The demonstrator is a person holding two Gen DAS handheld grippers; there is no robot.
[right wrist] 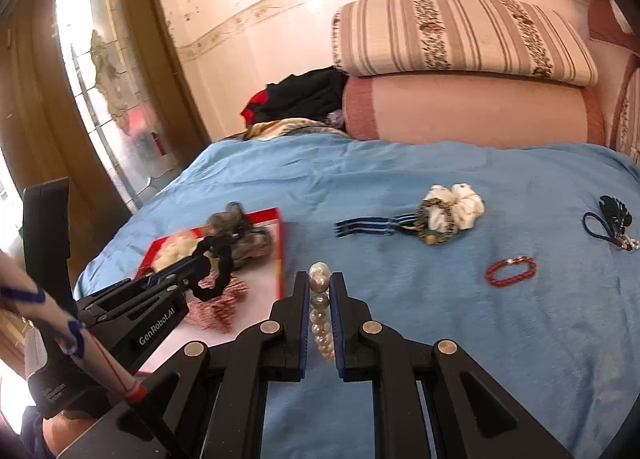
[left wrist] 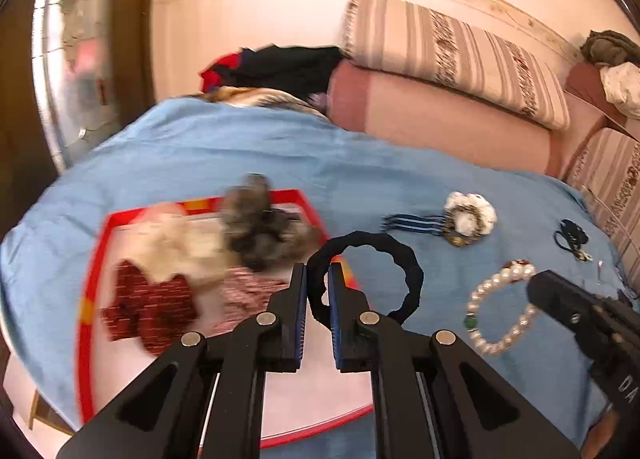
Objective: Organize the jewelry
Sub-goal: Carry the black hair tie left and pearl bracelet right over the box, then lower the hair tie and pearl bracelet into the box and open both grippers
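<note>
The black hair tie [left wrist: 366,277] hangs as an open loop from the left gripper [left wrist: 319,291], whose jaws are nearly closed and pinch one side of the band, so the ring faces the left wrist camera broadside, above the near right corner of the red-rimmed tray [left wrist: 94,259]. The pearl bracelet [right wrist: 321,311] is clamped between the almost-closed jaws of the right gripper [right wrist: 320,313]; its beads run lengthwise along the fingers, pointing away from the camera, and in the left wrist view the rest of the loop droops over the blue bedspread [right wrist: 440,339]. Both pieces are off the bed, each gripped at a single point, probably so that they can be carried to the tray without dragging.

The tray already holds a grey furry scrunchie [left wrist: 260,227], a cream one [left wrist: 176,243] and red patterned pieces [left wrist: 152,303], which suggests it is the collecting place. Well apart on the bedspread lie a white scrunchie [right wrist: 456,205] touching a striped blue clip [right wrist: 368,227], a red bead bracelet [right wrist: 512,271] and a dark tasselled item [right wrist: 612,219], none yet sorted.
</note>
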